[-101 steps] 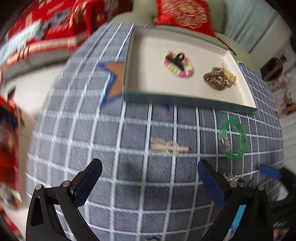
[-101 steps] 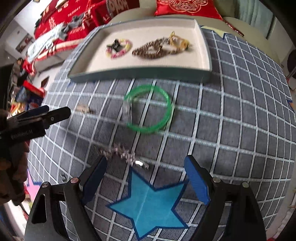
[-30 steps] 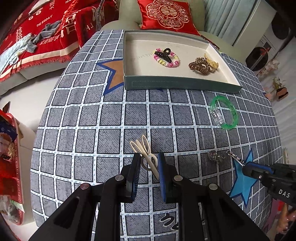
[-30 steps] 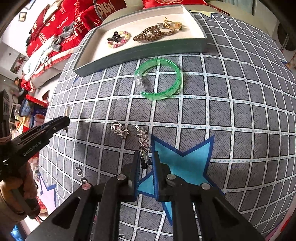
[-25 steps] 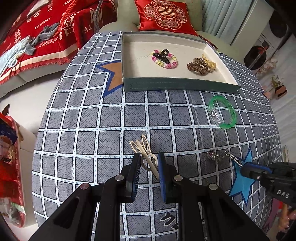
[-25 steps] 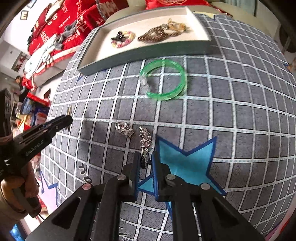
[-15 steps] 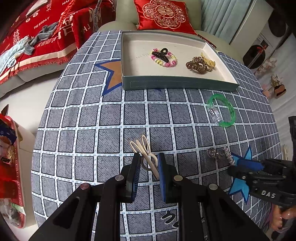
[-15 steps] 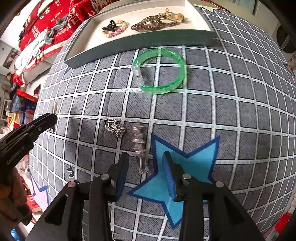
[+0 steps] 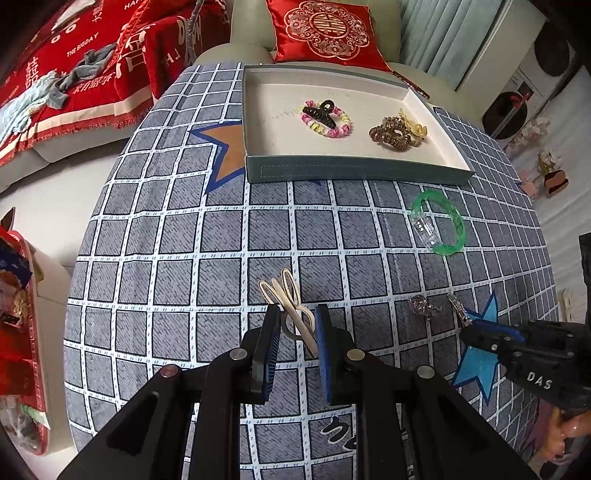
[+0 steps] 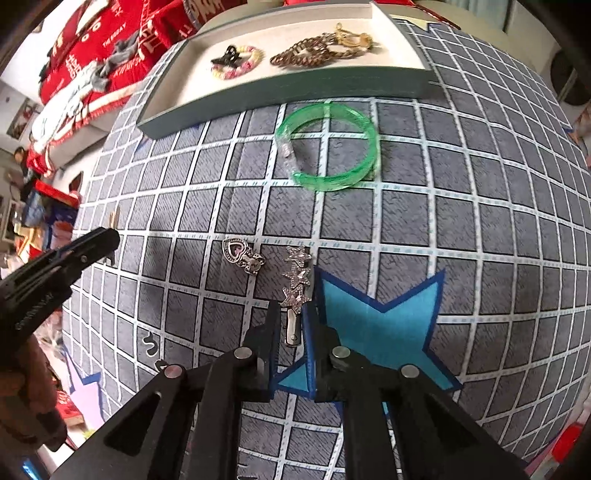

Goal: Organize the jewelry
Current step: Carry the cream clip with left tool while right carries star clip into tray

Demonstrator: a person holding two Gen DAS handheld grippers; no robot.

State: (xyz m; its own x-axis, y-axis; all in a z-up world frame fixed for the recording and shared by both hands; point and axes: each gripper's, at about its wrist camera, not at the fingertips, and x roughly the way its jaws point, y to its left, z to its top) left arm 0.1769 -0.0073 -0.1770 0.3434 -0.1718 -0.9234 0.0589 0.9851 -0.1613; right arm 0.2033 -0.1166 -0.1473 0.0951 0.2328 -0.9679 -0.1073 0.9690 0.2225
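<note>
My left gripper (image 9: 294, 320) is shut on a cream hair clip (image 9: 287, 297) and holds it over the grey checked tablecloth. My right gripper (image 10: 291, 318) is shut on the end of a silver star hair clip (image 10: 295, 282) that lies on the cloth by a blue star patch. A silver heart charm (image 10: 242, 255) lies just left of it. A green bangle (image 10: 328, 146) lies in front of the jewelry tray (image 10: 280, 96). The tray (image 9: 354, 170) holds a pink bead bracelet with a black claw clip (image 9: 325, 117) and brown coil hair ties (image 9: 393, 133).
The round table drops off at its edges on all sides. A red sofa cover (image 9: 74, 77) and a red cushion (image 9: 325, 29) lie behind the tray. The left gripper also shows in the right wrist view (image 10: 85, 247).
My right gripper opened half a second ago and has shut again on the star clip, closer to the table. My left gripper keeps its hold on the cream clip.
</note>
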